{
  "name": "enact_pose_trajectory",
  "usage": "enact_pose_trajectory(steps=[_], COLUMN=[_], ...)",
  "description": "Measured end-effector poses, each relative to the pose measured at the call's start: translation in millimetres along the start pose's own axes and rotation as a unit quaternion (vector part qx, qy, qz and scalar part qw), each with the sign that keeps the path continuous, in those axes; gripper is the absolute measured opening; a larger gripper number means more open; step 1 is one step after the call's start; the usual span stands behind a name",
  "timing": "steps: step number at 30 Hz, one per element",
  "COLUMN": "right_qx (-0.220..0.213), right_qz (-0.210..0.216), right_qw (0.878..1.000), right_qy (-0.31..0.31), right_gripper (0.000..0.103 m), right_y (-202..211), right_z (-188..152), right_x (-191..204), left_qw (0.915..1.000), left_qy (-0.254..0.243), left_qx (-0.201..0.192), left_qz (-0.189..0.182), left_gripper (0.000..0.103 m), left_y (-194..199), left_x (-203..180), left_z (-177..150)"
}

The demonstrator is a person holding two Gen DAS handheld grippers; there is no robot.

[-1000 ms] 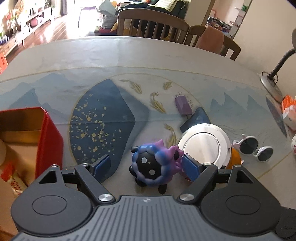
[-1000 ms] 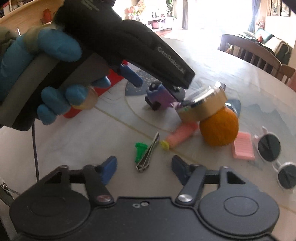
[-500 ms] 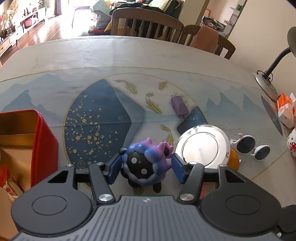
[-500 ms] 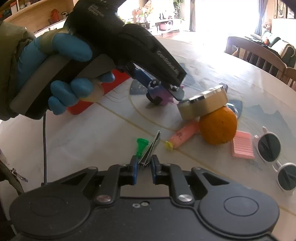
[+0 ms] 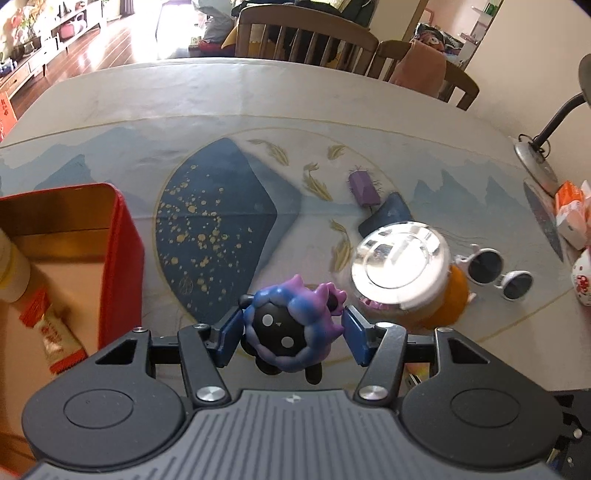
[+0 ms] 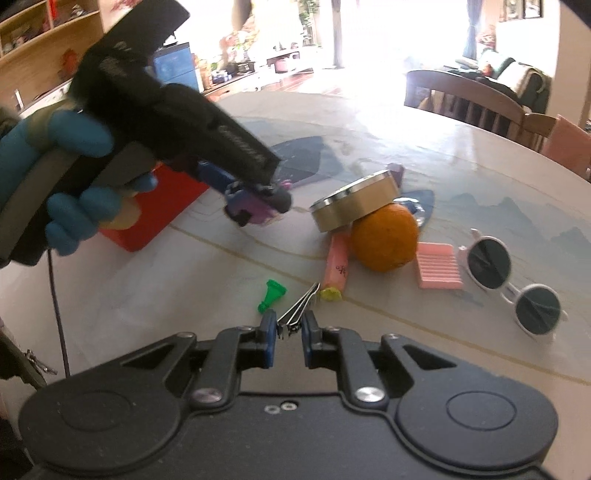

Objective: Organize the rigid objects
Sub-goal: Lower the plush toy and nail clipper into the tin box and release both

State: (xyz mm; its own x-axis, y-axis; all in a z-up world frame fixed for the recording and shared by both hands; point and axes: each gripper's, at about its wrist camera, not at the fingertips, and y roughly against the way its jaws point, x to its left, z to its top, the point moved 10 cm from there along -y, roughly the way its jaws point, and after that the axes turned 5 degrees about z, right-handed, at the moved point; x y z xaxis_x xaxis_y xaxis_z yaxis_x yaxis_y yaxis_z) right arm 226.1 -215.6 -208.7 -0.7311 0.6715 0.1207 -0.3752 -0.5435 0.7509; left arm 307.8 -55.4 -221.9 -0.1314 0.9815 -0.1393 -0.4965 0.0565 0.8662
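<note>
The left gripper (image 5: 291,334) was closed on one purple toy (image 5: 290,330), lifted just right of the red box (image 5: 122,258) edge, with bare tablecloth (image 5: 221,110) far behind. The right gripper (image 6: 289,334) pinched one metal clip (image 6: 297,317) near one green piece (image 6: 271,295); one orange (image 6: 384,240) and one pair of sunglasses (image 6: 513,280) lay at right.

The right gripper (image 6: 289,328) pinches a metal clip (image 6: 298,314) beside a green peg (image 6: 271,295); across the table (image 6: 147,295) the left gripper (image 6: 255,205) holds a purple toy (image 6: 245,208) near the red box (image 6: 155,214) and orange (image 6: 384,238)

Wooden chairs (image 5: 306,35) behind the table (image 5: 258,92), sunlit wood floor (image 5: 122,40), desk lamp (image 5: 546,136)
</note>
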Motion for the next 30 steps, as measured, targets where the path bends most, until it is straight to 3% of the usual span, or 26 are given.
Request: enact_pose_trajectory(steps=[12,19,30], right_qx=[-0.028,-0.062,-0.095], right_qz=[-0.03,-0.034,-0.019], right_qw=[0.999,0.997,0.994], right_qy=[-0.013,-0.004,0.047], right_gripper=[0.013,0.013,0.013], right_y=[25.4,38.2,15.6], right_z=[17.5,48.3,110.8], right_x=[21.9,46.3,105.9], left_qw=[0.9998,0.9998,0.9986], left_qy=[0.001,0.017,0.044], left_qx=[-0.004,-0.009,-0.019], left_qz=[-0.018,-0.008,0.024], left_gripper=[0.057,0.057,0.057], left_y=[57.7,82.6,109.2], left_x=[15.4,52.3,129.5], left_z=[-9.1,-14.2,-18.6])
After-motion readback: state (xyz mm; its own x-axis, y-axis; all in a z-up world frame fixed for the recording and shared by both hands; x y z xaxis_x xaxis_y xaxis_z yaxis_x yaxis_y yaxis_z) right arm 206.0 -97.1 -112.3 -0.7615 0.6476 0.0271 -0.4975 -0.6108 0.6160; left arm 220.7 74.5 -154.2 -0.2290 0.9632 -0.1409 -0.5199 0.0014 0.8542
